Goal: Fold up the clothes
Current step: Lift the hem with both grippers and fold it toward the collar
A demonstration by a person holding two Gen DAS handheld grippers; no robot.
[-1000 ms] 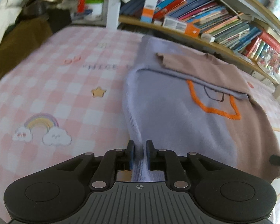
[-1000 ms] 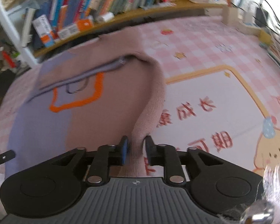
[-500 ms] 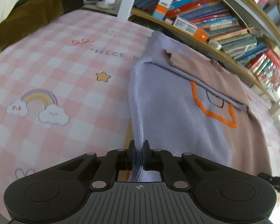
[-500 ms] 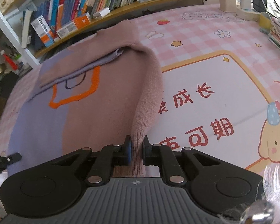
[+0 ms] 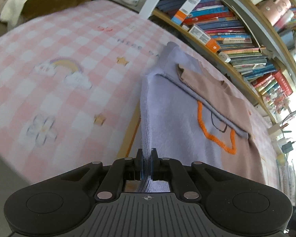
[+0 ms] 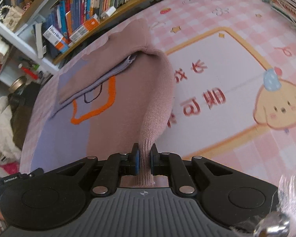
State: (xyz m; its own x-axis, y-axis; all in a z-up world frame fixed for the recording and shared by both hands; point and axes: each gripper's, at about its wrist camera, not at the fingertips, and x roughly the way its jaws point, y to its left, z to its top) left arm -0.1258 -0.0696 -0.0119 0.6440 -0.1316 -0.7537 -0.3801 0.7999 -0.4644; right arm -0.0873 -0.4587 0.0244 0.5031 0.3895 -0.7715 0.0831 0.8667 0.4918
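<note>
Both my grippers pinch the sweater's hem.
Left gripper (image 5: 147, 163) clamps the lilac half, right gripper (image 6: 144, 162) the brown; sweater (image 5: 179, 118) stretches toward 12 o'clock, orange outline centered.

The left wrist camera is sitting just behind the left gripper (image 5: 146, 163), looking forward and down along its fingers from the sweater's (image 5: 173, 118) lavender side, close to the cloth. The right wrist camera is riding behind the right gripper (image 6: 144, 162), facing the same way from the brown side. Both are taking in the orange outline (image 5: 217, 136), the bookshelf (image 6: 84, 23) beyond, and the pink checked mat (image 5: 55, 59).
</note>
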